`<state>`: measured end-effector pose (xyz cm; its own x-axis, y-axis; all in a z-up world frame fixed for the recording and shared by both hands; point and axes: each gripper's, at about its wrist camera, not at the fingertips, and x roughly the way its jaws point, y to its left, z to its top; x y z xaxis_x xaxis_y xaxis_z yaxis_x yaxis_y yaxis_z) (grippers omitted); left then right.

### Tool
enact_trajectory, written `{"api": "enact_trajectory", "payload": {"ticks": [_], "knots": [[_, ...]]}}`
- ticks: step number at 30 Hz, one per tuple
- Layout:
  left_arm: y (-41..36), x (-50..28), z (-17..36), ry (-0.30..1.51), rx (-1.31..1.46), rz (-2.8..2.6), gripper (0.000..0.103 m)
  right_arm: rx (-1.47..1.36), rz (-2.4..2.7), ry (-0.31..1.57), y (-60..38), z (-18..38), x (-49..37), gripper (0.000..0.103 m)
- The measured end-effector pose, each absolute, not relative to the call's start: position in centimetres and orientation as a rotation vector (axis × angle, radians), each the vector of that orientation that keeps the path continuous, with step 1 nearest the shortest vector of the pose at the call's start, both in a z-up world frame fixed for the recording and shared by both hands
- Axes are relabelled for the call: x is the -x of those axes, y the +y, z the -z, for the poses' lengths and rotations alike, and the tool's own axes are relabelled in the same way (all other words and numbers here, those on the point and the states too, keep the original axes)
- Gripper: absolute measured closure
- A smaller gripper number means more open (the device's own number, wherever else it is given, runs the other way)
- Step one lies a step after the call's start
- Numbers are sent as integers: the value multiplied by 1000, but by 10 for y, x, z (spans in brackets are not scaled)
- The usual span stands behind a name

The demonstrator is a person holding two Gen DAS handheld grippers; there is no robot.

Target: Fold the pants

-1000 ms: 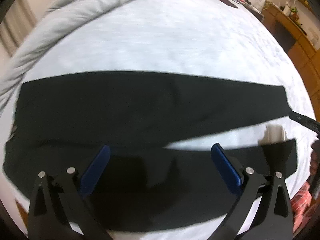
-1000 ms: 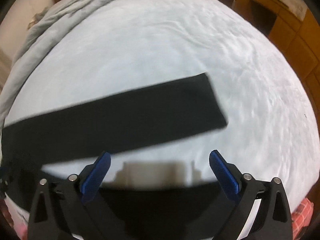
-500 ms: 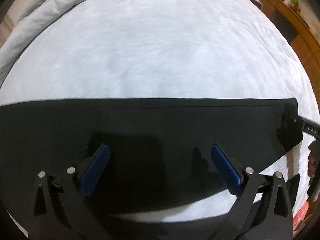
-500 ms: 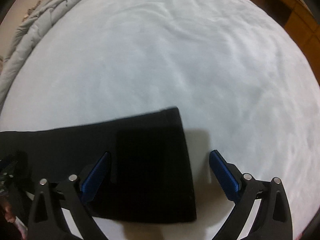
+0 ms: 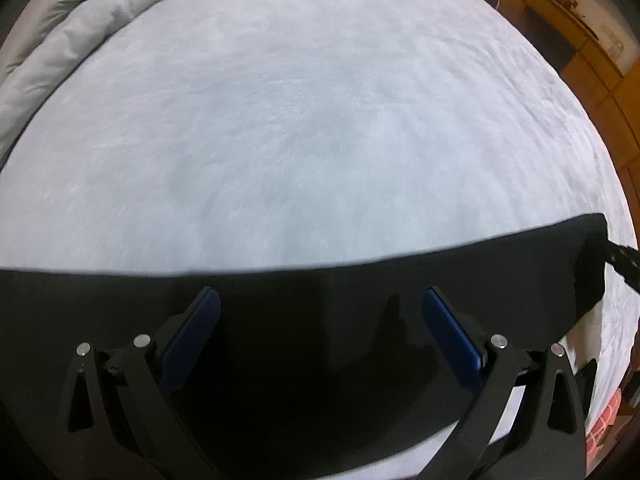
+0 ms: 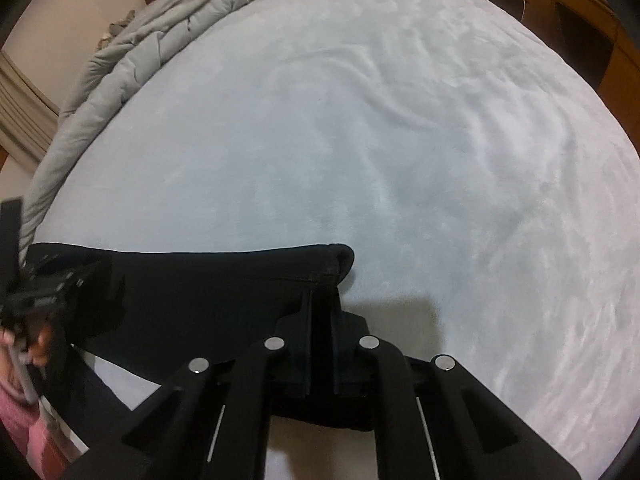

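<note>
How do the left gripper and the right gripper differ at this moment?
The left gripper is open, its blue pads wide apart above the black pants; the right gripper is shut, its jaws pinching the pants' hem end. Both point down at the same pants on the white bed.

Both wrist cams sit close above the bed, pitched steeply down along their fingers toward its far edge. We share the black pants near the bed's near edge and the grey duvet along the left edge.
</note>
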<state>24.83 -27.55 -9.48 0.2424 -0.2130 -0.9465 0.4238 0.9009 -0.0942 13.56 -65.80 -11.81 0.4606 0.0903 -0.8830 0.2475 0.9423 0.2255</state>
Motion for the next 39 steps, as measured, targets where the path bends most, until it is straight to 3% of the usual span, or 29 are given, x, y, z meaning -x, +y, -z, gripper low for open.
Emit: {"api": "enact_trajectory", "payload": {"ticks": [14, 15, 18, 19, 20, 21, 22, 24, 33, 39], "knots": [[-309, -264, 128, 1337, -390, 679, 3, -394, 89, 1083, -656, 130, -142, 96], [-309, -261, 127, 1321, -391, 686, 7, -397, 90, 1082, -655, 130, -141, 96], [-311, -247, 122, 1268, -404, 717, 34, -406, 95, 1076, -655, 130, -140, 96], [-312, -241, 120, 1255, -413, 731, 52, -410, 96, 1073, -655, 130, -139, 96], [-313, -236, 118, 1246, -424, 742, 61, -415, 97, 1070, -655, 130, -139, 96], [-315, -230, 116, 1235, -449, 759, 82, -425, 97, 1064, -655, 129, -137, 96], [-315, -223, 113, 1229, -473, 769, 91, -433, 97, 1058, -655, 127, -136, 96], [-319, -215, 109, 1190, -535, 754, 98, -443, 94, 1047, -655, 124, -132, 96], [-291, -149, 58, 1019, -489, 730, 99, -425, 85, 972, -640, 101, -93, 96], [-257, -104, 44, 1003, -473, 758, 99, -348, 71, 927, -615, 85, -53, 95]]}}
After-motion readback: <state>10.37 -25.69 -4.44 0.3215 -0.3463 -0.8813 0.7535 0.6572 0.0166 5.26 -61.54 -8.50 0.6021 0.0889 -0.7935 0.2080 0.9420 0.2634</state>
